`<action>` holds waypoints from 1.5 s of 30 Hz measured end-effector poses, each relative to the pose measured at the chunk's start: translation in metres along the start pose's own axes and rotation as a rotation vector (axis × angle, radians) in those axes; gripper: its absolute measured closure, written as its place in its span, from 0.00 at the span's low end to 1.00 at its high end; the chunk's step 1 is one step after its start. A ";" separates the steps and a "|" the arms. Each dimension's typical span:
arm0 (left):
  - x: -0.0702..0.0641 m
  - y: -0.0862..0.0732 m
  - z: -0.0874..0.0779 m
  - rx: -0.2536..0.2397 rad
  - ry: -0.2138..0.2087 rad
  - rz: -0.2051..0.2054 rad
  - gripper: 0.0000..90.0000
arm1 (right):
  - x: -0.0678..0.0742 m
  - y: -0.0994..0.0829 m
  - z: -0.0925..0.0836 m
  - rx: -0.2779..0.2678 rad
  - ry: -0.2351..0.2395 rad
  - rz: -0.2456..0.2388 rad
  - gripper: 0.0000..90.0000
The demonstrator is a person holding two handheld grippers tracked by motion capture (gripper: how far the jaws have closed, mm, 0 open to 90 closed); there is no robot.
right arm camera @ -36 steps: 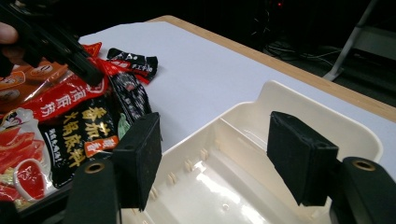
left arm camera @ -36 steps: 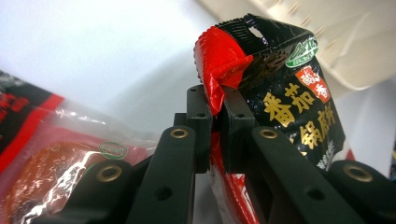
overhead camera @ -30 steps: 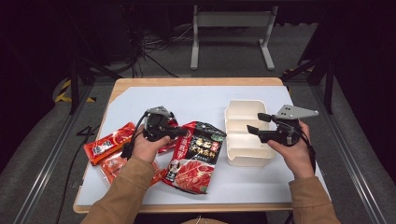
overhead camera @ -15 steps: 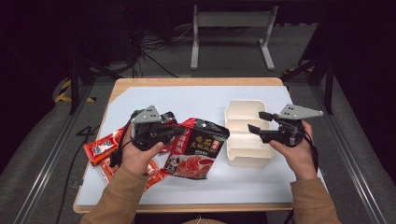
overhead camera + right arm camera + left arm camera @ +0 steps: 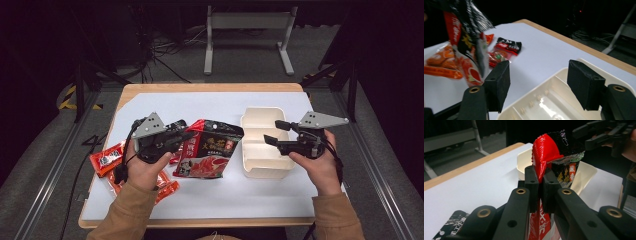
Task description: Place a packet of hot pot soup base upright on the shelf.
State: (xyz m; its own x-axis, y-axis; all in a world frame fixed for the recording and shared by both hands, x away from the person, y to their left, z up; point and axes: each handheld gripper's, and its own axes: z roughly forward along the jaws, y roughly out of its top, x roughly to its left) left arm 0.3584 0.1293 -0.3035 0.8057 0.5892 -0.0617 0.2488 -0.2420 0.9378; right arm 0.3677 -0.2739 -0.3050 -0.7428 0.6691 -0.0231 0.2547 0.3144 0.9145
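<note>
We've lifted the left gripper (image 5: 187,135) off the table (image 5: 220,102) since a second ago, jaws clamped on the red pouch (image 5: 212,150), hanging beside the box (image 5: 260,120). Our right gripper (image 5: 272,132) hovers wide over it.

The table (image 5: 210,200) is lit brightly and evenly from above, while the room around it is left nearly black. A glare spot is seen inside the tray (image 5: 544,105). The hanging packet (image 5: 466,37) is smeared by blur, and close-up detail is softened.
</note>
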 end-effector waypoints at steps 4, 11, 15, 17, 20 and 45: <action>0.003 -0.001 -0.001 -0.014 0.005 -0.011 0.95 | 0.015 0.011 0.001 -0.034 0.079 -0.006 0.39; 0.006 -0.001 -0.001 -0.051 0.012 -0.032 0.95 | 0.035 0.023 0.016 -0.011 0.120 -0.045 0.38; 0.006 -0.001 -0.003 -0.056 0.010 -0.031 0.94 | 0.042 0.030 0.032 0.018 0.151 -0.056 0.39; 0.006 -0.001 -0.003 -0.059 0.008 -0.032 0.94 | 0.046 0.034 0.040 0.031 0.163 -0.059 0.39; 0.006 -0.001 -0.004 -0.062 0.005 -0.028 0.94 | 0.051 0.041 0.053 0.051 0.175 -0.076 0.39; 0.003 -0.001 -0.004 -0.064 -0.028 -0.034 0.93 | 0.055 0.047 0.099 0.070 0.307 0.000 0.59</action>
State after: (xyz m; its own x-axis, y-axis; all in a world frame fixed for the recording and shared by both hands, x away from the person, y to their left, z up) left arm 0.3585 0.1347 -0.3037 0.8120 0.5745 -0.1027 0.2421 -0.1715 0.9550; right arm 0.3999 -0.1556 -0.3029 -0.8922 0.4380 0.1099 0.2891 0.3671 0.8841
